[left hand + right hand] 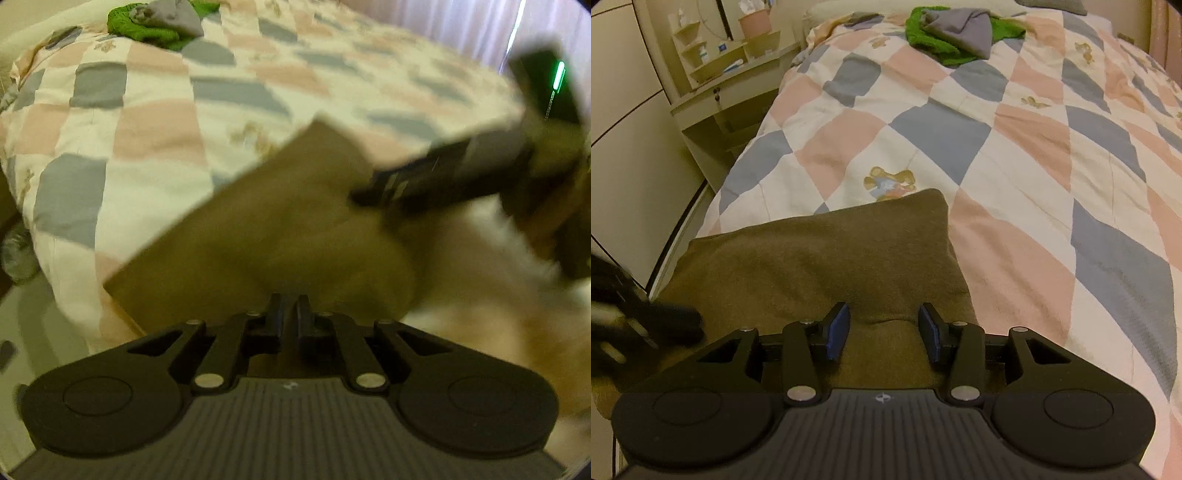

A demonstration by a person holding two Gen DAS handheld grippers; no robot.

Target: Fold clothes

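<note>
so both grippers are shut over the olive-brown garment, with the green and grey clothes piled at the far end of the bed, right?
Not both. In the right wrist view the right gripper is open, blue pads apart over the olive-brown garment. The left gripper is shut. Green and grey clothes do lie at the bed's far end.

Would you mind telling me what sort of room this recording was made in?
Most likely a bedroom: a bed covered by a checked quilt, a bedside cabinet holding toiletries, and a pile of clothes lying near the pillow end.
</note>
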